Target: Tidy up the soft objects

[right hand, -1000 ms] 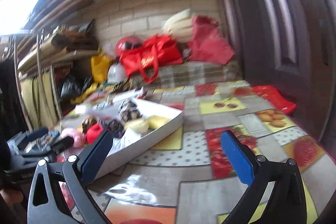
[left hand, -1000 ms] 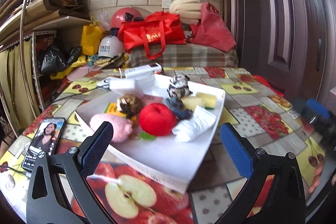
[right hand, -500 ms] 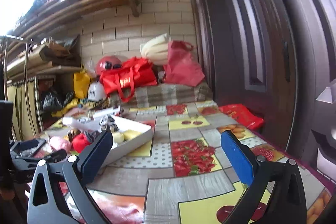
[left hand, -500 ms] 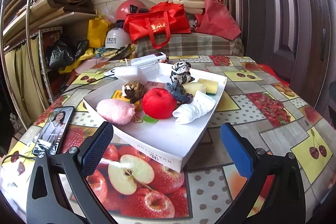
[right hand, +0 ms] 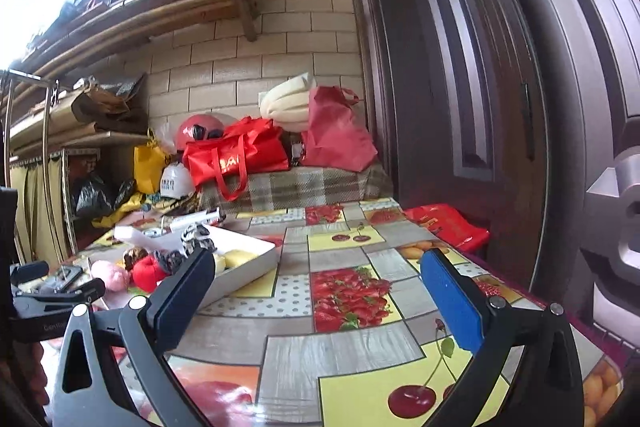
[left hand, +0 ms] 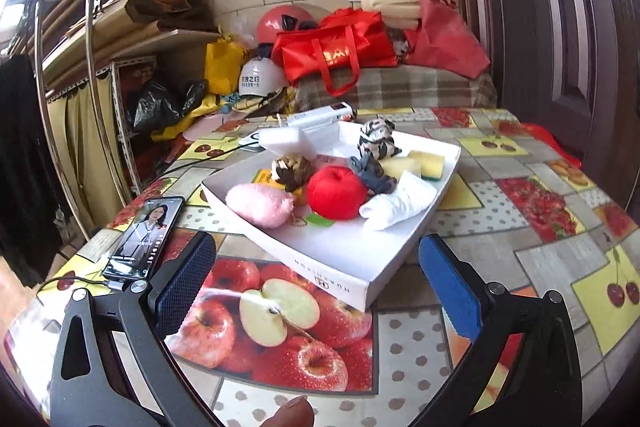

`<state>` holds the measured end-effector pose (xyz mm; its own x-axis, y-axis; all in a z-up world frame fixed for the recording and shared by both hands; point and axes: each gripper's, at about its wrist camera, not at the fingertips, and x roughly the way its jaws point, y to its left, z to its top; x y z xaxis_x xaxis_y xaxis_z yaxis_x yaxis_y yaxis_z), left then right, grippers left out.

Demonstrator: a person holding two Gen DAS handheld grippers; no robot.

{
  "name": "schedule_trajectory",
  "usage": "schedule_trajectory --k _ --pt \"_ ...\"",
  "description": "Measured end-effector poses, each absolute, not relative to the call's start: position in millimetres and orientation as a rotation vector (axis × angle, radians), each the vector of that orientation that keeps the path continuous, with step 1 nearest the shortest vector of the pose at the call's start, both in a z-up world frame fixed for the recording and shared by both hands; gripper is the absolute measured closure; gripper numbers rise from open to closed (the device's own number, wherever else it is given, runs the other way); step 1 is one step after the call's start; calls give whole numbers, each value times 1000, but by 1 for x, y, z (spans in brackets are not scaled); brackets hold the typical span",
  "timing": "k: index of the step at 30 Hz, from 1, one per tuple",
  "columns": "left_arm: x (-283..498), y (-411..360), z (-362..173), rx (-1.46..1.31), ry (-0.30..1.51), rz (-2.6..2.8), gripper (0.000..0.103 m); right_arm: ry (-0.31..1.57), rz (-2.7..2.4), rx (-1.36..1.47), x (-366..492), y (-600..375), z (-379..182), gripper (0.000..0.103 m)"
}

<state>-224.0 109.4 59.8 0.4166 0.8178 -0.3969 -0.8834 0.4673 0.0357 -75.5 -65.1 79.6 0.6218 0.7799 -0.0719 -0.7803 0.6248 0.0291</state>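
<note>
A table [left hand: 500,267] covered in a glossy fruit-patterned oilcloth fills the lower part of both views. On it sits a shallow white cardboard tray [left hand: 340,251], turned corner-on to the left wrist camera, and all the soft things lie together inside it. The left gripper [left hand: 316,279] hangs over the table just short of the tray's near corner, its blue-padded jaws spread wide with nothing between them; the right gripper [right hand: 316,291] hangs over bare oilcloth to the right of the tray, well apart from it, jaws equally wide and empty. In the tray, a rolled white cloth [left hand: 400,203] lies along the right wall, touching a round red plush apple [left hand: 336,191] at the middle. A fluffy pink plush piece [left hand: 260,205] rests left of the apple, and behind it sits a brown-and-cream knotted ball [left hand: 290,169]. A dark grey crumpled cloth [left hand: 372,173] lies behind the apple, beside a yellow sponge with a green edge [left hand: 428,163], and a black-and-white striped bundle [left hand: 378,141] stands farther back. A black smartphone with a lit screen [left hand: 146,237] lies on the table left of the tray, a cable plugged into its near end.
</note>
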Motion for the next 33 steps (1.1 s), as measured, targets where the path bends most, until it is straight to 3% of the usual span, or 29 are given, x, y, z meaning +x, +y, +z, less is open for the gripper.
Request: schedule_trajectory --k 7,33 --pt "-210 96 56 -99 471 1094 0 104 797 29 -68 -74 79 0" --pt "-196 82 55 -56 503 985 0 105 871 -8 -71 -73 78 0"
